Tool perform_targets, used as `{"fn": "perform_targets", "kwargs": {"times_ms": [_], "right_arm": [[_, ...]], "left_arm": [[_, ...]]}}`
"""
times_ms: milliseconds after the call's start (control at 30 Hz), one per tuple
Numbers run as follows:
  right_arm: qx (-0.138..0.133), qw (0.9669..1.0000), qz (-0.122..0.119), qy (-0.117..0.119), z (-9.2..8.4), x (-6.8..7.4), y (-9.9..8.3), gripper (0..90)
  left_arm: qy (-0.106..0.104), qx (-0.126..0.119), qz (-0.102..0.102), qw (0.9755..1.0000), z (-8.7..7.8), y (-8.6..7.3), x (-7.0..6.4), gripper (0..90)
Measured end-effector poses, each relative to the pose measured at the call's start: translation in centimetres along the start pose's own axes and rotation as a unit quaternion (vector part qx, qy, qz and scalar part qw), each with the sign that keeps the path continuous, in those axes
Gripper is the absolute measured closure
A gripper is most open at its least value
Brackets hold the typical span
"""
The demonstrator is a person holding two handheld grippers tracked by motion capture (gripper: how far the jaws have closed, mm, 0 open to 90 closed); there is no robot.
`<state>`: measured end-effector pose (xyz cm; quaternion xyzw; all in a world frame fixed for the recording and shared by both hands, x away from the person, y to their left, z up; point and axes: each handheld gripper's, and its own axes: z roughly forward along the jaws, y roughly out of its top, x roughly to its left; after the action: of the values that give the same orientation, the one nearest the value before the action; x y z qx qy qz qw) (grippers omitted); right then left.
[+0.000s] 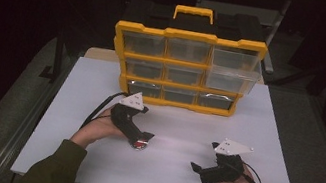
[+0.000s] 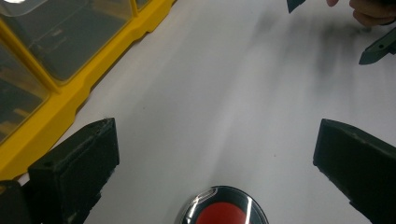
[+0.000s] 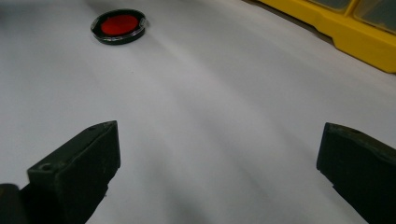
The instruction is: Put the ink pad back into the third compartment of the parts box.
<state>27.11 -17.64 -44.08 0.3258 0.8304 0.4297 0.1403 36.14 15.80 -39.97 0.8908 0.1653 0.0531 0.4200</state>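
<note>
Hovering wide-jawed, left gripper straddles red disc.

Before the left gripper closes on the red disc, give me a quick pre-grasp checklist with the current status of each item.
1. Left gripper open: ok, jaws wide apart.
2. Disc between the jaws: ok, though it sits low at the frame edge.
3. Disc flat on the table: ok.
4. Right gripper clear of the disc: ok, open and off to the side.
5. Organizer clear of the left jaws: ok, its yellow base lies beside them, apart.
6. Open drawer ready: cannot tell which one is meant.
</note>
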Motion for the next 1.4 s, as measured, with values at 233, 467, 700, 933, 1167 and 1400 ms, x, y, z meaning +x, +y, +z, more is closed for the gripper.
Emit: {"fn": "perform_targets", "kwargs": {"times_ms": [233,467,700,933,1167,1400], "right_arm": [[0.002,1.0000,-0.001,0.000,0.05,0.04,-0.02,0.0],[0.004,1.0000,-0.004,0.000,0.08,0.08,-0.03,0.0],[0.005,1.0000,-0.005,0.001,0.10,0.10,-0.04,0.0],[0.006,1.0000,-0.005,0.001,0.09,0.12,-0.04,0.0],[0.006,1.0000,-0.006,0.001,0.08,0.12,-0.05,0.0],[0.006,1.0000,-0.006,0.001,0.08,0.13,-0.04,0.0]], "left_arm": [[-0.005,0.009,0.002,0.9999,0.20,0.00,-0.01,0.0],[-0.008,0.021,0.007,0.9997,0.43,-0.10,-0.13,0.0],[-0.011,0.033,0.012,0.9993,0.56,-0.12,-0.28,0.0],[-0.013,0.044,0.016,0.9988,0.62,-0.21,-0.35,0.0],[-0.021,0.057,0.019,0.9980,0.82,-0.34,-0.49,0.0],[-0.021,0.075,0.025,0.9967,1.00,-0.46,-0.55,0.0]]}}
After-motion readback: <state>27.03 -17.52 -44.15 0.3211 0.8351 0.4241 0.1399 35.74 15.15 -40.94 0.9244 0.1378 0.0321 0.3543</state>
